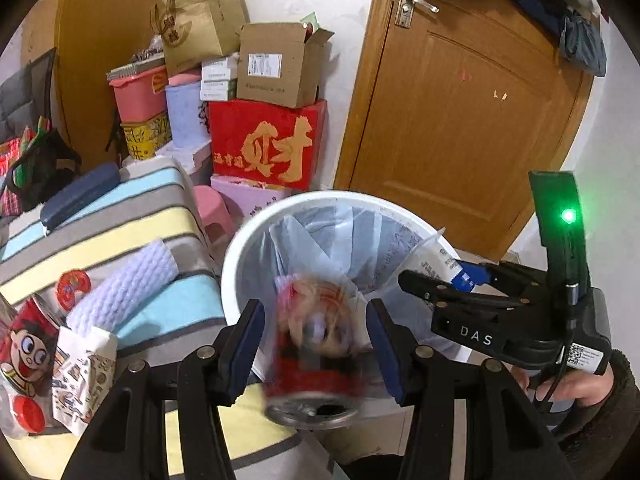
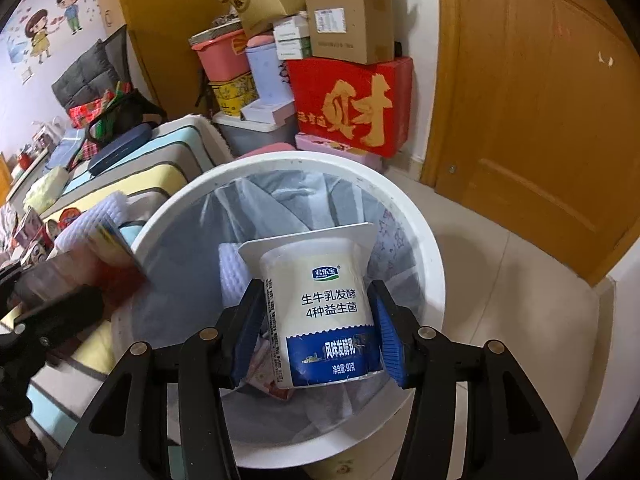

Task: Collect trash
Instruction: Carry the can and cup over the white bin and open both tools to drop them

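A white trash bin (image 1: 240, 248) lined with a pale blue bag stands by the striped bed; it also shows in the right wrist view (image 2: 432, 248). My left gripper (image 1: 316, 344) holds a blurred red can (image 1: 316, 360) between its blue pads at the bin's near rim. My right gripper (image 2: 320, 328) is shut on a white and blue yogurt cup (image 2: 324, 316) above the bin's opening. The right gripper also shows in the left wrist view (image 1: 416, 280), over the bin's right rim.
The striped bed (image 1: 120, 208) carries a white cloth (image 1: 120, 284), a red cartoon can (image 1: 24, 344), a paper carton (image 1: 84, 376) and a dark case (image 1: 80, 196). Stacked boxes (image 1: 264, 144) and a pink stool (image 1: 212, 208) stand behind the bin. A wooden door (image 1: 460, 100) is at right.
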Tool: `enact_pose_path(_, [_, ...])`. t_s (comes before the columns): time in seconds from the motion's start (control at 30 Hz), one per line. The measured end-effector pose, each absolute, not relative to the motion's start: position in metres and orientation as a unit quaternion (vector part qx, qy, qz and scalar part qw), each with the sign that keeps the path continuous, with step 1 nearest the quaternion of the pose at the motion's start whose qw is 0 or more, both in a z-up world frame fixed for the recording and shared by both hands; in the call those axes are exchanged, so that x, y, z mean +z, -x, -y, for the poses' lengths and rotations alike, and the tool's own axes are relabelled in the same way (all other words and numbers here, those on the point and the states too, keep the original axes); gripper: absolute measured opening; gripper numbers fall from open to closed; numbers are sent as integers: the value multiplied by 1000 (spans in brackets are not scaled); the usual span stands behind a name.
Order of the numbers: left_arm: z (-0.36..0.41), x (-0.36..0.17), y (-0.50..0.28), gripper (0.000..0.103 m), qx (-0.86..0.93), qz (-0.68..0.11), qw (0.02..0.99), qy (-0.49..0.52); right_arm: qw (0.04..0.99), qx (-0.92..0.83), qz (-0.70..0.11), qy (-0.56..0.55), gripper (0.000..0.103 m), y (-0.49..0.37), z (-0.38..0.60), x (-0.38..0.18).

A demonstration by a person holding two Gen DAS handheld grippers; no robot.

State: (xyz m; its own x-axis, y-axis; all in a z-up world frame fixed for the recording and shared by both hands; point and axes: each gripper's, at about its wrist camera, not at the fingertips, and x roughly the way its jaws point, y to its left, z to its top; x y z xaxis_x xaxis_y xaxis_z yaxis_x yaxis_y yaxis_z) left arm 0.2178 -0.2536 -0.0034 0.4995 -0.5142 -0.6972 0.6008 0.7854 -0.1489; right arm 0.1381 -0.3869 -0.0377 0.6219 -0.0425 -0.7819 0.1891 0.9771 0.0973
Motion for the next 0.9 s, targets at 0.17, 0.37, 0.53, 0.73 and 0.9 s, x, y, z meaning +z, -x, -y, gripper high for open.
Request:
enact_pose_path(0.17, [252,1,-221,61,-319,-378,867,-51,897,-64,-427,-95,66,-138,389,-37])
enact_pose_path(0.37, [242,5,-218,61,-314,-375,871,-47,899,-64,-424,-90,66,-136,384,-32])
enact_pose_path(0.53, [229,13,-212,61,-307,-368,877,-38,903,-62,-416,-92,66,-135,379,-27])
enact_pose_path(0.73, [207,23,-205,61,-293,-360,885,-29,908,-60,-402,-96,66,-129,371,-20])
enact_pose_path(0.9, [188,29,-197,61,-281,-354,892,-22,912,-55,-394,-98,66,-126,360,-15])
